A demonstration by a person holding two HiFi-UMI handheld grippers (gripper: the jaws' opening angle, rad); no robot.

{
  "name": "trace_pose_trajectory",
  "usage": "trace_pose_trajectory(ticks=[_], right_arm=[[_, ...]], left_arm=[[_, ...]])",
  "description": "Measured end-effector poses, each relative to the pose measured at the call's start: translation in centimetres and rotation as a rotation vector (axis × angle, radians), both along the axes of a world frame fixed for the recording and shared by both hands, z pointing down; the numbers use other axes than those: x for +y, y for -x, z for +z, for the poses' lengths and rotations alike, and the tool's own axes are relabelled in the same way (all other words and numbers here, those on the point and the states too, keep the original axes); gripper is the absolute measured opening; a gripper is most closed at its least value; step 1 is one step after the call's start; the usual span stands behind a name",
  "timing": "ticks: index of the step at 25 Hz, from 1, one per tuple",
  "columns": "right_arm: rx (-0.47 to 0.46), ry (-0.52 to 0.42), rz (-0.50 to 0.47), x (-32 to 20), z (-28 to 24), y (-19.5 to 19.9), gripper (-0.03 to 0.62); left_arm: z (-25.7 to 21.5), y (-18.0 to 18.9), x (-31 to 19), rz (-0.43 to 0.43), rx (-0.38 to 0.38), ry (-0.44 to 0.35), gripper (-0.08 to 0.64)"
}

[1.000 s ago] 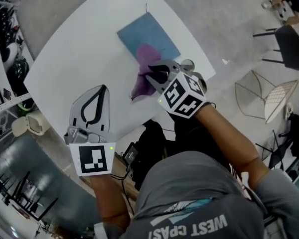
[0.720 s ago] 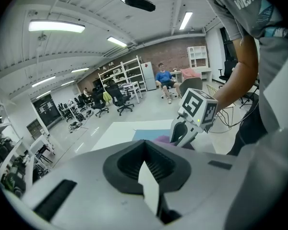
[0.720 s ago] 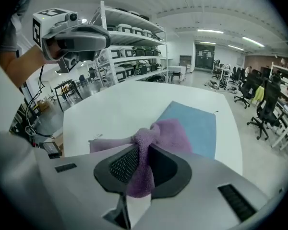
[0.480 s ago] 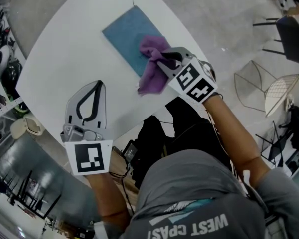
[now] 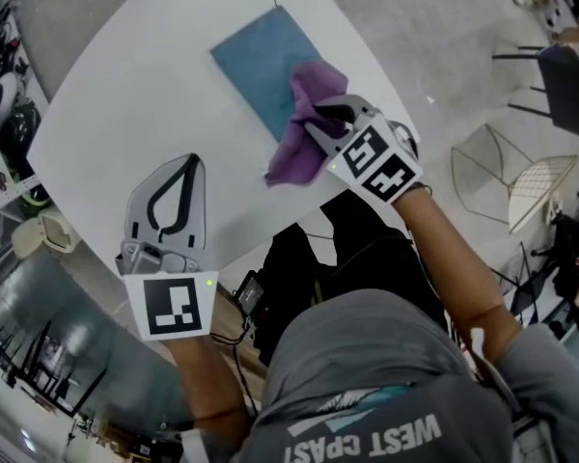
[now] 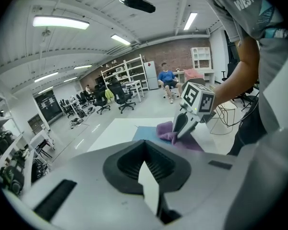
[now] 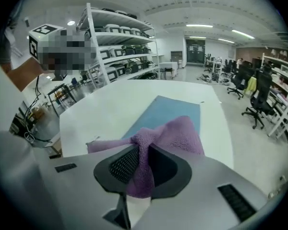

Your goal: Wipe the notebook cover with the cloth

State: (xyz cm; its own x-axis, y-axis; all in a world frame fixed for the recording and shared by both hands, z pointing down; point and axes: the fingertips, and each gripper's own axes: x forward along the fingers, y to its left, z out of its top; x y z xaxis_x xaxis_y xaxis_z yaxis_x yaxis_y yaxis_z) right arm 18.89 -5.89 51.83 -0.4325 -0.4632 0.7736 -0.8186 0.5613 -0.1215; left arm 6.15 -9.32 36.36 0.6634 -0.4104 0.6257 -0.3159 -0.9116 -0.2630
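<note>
The right claw (image 5: 317, 122) pinches the purple cloth (image 5: 304, 150), which lies on the blue notebook's (image 5: 256, 51) near edge. Wiping seems barely begun. The left claw (image 5: 193, 162) is closed and empty.

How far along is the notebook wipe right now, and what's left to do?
Done: the right claw is shut on the purple cloth. In hand: the cloth drapes partly over the near corner of the blue notebook, partly over the white table. Left: sweeping across the bare cover. The left claw is shut, empty.
</note>
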Motion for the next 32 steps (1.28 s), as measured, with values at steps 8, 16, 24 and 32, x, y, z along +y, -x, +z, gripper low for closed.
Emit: trace_pose_trajectory(ticks=[8,16,24,32], right_arm=[[-0.038,0.002,-0.117,-0.5,0.5,5.9,0.087],[0.036,0.0,0.104,-1.0,0.5,-4.8,0.087],[0.011,0.003,0.08,-1.7,0.5,-3.4,0.087],[-0.036,-0.008,-0.135,-3.1,0.4,6.1,0.087]], left_arm=[[0.1,2.5,0.2,-0.051,-0.02,0.006,0.0],[-0.1,0.7,-0.8,-0.009,-0.004,0.004,0.0],[0.2,-1.7,-1.1,0.032,0.005,0.014,0.0],[0.8,1.1,-1.5,-0.017,-0.022,0.029,0.0]])
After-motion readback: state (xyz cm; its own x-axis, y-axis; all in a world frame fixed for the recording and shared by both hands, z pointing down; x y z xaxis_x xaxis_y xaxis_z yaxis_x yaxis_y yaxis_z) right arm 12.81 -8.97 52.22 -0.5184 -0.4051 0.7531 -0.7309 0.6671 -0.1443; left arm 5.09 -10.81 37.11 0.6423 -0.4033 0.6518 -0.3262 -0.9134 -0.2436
